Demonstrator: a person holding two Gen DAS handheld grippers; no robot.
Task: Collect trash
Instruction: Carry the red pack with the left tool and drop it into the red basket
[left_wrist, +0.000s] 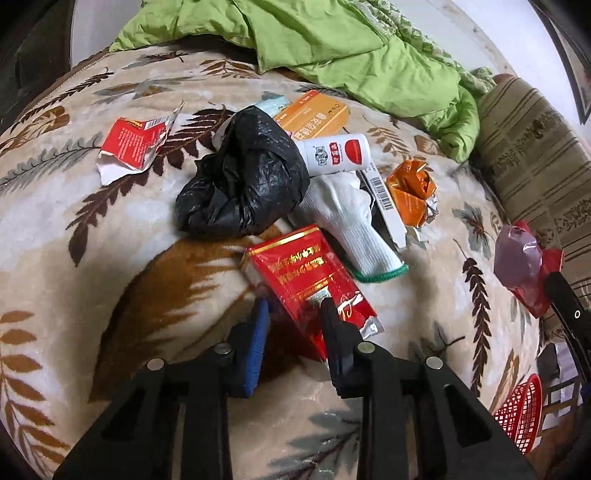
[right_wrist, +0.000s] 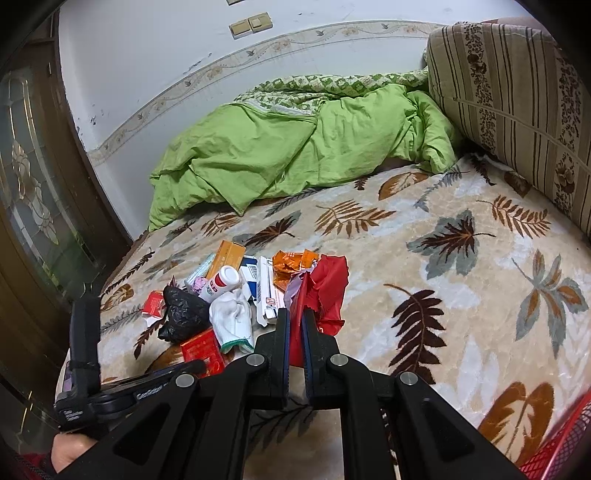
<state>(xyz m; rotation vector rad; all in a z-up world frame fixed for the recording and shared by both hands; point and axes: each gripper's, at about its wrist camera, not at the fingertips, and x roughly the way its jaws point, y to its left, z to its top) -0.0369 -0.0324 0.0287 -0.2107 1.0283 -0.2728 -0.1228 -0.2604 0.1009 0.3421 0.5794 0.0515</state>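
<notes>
A pile of trash lies on the leaf-patterned blanket (left_wrist: 110, 229). It holds a black plastic bag (left_wrist: 243, 177), a white bottle (left_wrist: 332, 151), a white glove (left_wrist: 347, 221), an orange box (left_wrist: 317, 114), a crumpled orange wrapper (left_wrist: 410, 192) and a torn red wrapper (left_wrist: 129, 144). My left gripper (left_wrist: 295, 317) is shut on a red packet (left_wrist: 299, 269) at the pile's near edge. My right gripper (right_wrist: 295, 314) is shut on a crumpled red and pink plastic wrapper (right_wrist: 325, 288), held above the blanket; the wrapper (left_wrist: 521, 266) also shows in the left wrist view.
A green quilt (right_wrist: 288, 155) is bunched against the back wall. A striped cushion (right_wrist: 517, 110) stands at the right. A red mesh basket (left_wrist: 517, 413) sits off the bed's near right edge. A dark wooden door (right_wrist: 33, 221) is at the left.
</notes>
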